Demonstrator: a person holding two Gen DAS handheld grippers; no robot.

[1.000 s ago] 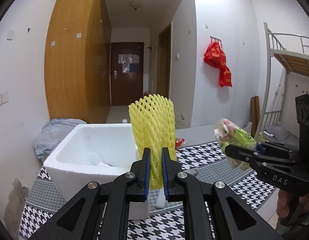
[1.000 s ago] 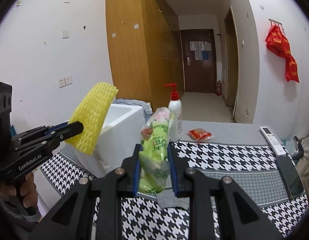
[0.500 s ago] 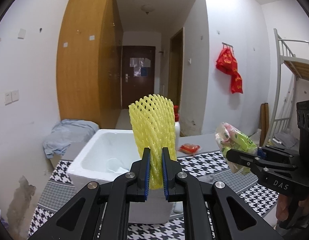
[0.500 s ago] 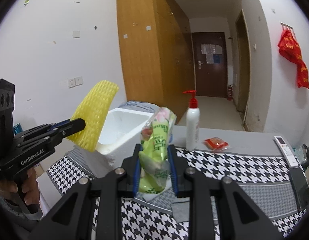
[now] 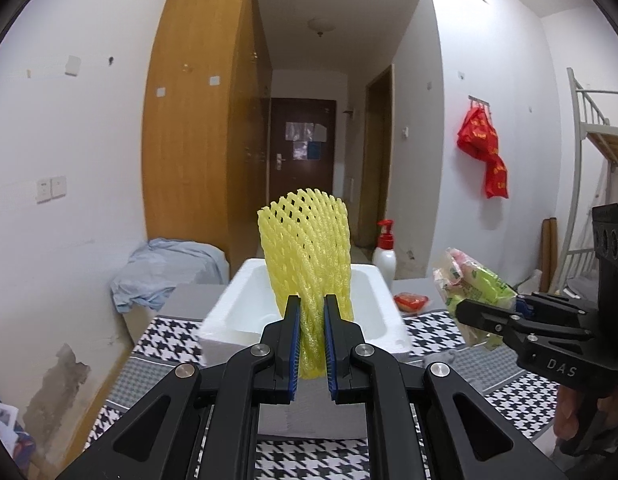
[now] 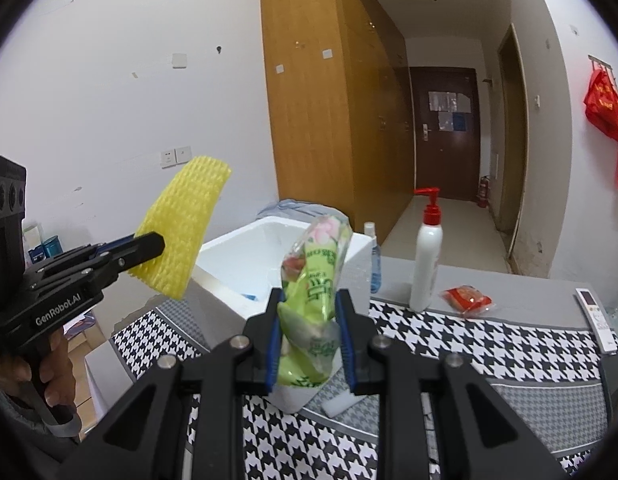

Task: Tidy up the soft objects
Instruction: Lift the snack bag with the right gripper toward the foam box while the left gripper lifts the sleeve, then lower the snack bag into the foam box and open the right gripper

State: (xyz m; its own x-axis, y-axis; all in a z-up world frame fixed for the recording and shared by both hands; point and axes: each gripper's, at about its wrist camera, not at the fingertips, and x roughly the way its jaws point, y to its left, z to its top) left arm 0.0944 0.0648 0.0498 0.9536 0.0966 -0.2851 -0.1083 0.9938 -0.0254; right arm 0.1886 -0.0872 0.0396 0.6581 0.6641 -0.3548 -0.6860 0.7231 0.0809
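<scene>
My left gripper (image 5: 311,312) is shut on a yellow foam net sleeve (image 5: 307,256) and holds it upright in the air, in front of a white foam box (image 5: 245,312). The sleeve also shows in the right wrist view (image 6: 181,236). My right gripper (image 6: 309,312) is shut on a green and pink plastic packet (image 6: 313,300), held up beside the box (image 6: 245,256). In the left wrist view the packet (image 5: 473,292) and right gripper (image 5: 469,312) are at the right.
The table has a black and white houndstooth cloth (image 6: 489,344). On it stand a white pump bottle (image 6: 427,260), a small spray bottle (image 6: 373,256), a red packet (image 6: 467,298) and a remote (image 6: 595,318). A blue cloth (image 5: 165,268) lies behind the box.
Both grippers have pulled back and risen with their objects still held. The foam box now looks smaller and farther away in both views.
</scene>
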